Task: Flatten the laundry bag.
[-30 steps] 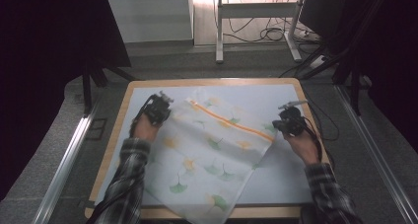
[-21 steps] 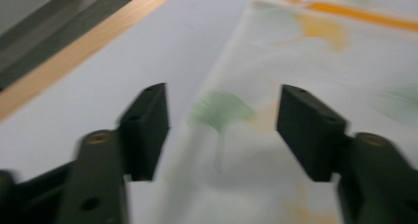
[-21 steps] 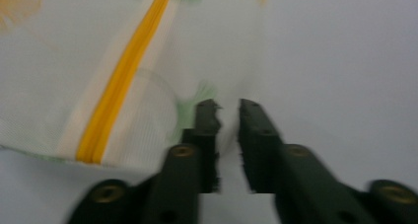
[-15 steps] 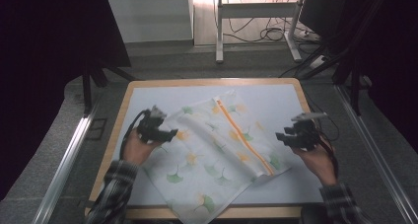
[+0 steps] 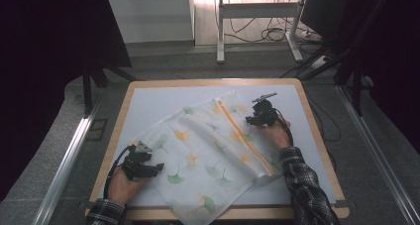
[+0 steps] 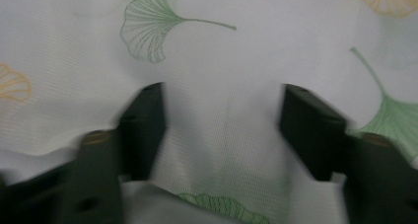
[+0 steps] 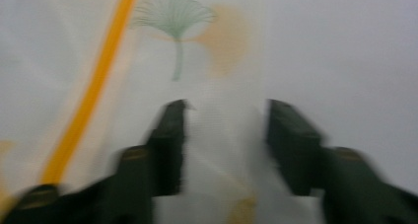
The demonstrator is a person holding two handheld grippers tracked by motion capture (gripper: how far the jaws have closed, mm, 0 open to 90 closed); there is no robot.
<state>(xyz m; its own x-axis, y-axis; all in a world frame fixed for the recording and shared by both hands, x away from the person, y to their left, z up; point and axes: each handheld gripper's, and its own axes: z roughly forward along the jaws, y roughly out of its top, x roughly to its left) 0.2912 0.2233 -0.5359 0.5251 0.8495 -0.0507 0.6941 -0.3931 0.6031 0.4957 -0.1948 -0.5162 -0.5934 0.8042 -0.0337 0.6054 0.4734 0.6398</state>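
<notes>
Straddling a raised fold of the leaf-printed mesh bag (image 6: 222, 130), the left gripper (image 6: 223, 125) has been narrowing its jaws, pads not yet pressing. The right gripper (image 7: 226, 142), also closing, brackets the bag's edge beside the orange zipper (image 7: 93, 91); the bag lies spread across the table (image 5: 148, 98).

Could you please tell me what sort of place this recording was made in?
Probably a lab or workshop set up for recording: a wooden-edged table stands among dark curtains, with loose cables and a metal stand on the floor behind.
</notes>
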